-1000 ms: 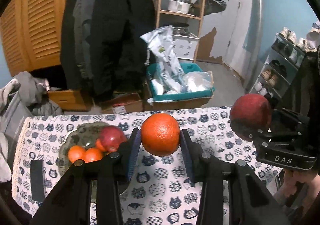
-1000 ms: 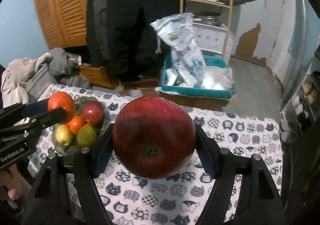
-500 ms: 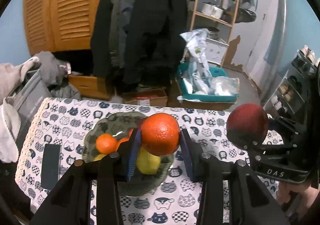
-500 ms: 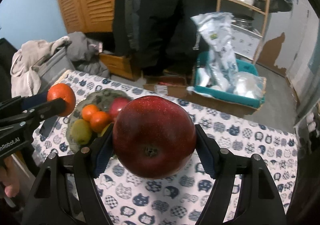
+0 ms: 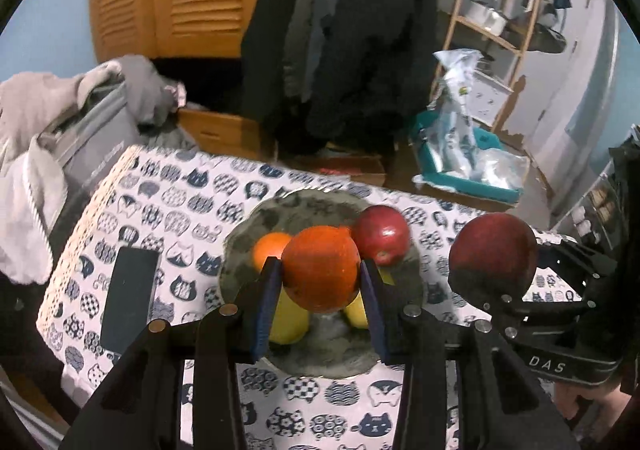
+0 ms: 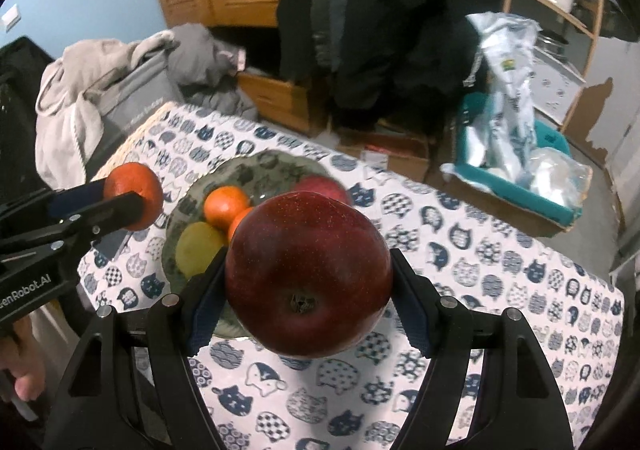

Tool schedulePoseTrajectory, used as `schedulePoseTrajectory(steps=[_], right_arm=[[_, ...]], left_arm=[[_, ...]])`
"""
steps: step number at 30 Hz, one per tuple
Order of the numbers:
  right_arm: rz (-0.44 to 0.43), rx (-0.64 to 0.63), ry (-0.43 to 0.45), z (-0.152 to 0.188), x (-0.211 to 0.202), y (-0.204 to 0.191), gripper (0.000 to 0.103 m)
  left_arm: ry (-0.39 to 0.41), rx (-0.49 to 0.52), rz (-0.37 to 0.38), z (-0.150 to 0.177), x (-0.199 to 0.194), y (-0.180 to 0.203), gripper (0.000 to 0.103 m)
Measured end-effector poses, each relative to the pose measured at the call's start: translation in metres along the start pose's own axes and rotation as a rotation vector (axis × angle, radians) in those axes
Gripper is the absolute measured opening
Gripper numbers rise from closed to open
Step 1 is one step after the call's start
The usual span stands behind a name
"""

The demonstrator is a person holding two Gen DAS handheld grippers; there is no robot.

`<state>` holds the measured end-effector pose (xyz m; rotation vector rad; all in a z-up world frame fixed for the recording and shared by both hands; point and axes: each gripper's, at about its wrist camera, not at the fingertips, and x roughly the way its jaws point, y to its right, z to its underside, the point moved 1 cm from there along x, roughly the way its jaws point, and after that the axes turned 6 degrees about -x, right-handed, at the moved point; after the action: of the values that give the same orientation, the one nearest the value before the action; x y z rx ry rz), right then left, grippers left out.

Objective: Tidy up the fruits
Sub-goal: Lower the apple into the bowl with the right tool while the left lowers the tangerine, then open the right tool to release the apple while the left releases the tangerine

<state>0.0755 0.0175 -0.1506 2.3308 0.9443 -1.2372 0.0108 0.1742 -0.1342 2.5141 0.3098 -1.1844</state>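
Two claws loaded: left claw (image 5: 320,290) pinching orange (image 5: 320,268), right claw (image 6: 308,298) pinching apple (image 6: 308,274).

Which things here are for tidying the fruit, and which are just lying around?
For the job: orange in left gripper; big red apple in right gripper; fruit bowl.

Just lying about: dark phone, grey clothes, teal box.

Left gripper (image 5: 320,286) fingers (image 5: 267,302) clamp an orange (image 5: 320,268) above the fruit plate (image 5: 240,246).
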Motion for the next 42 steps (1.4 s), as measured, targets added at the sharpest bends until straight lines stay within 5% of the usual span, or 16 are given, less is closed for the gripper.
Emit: schedulePoseTrajectory(steps=[15, 33, 42], right_arm=[[-0.071, -0.029, -0.124, 0.002, 0.068, -0.042, 0.075], [-0.129, -0.077, -0.255, 0.015, 0.108, -0.071, 0.076], [-0.129, -0.061, -0.191, 0.003, 0.090, -0.065, 0.085]], left_arm=[[-0.122, -0.096, -0.066, 0.028, 0.046, -0.062, 0.041], [-0.150, -0.154, -0.091, 0.036, 0.055, -0.095, 0.041], [-0.147, -0.163, -0.078, 0.032, 0.057, -0.093, 0.041]])
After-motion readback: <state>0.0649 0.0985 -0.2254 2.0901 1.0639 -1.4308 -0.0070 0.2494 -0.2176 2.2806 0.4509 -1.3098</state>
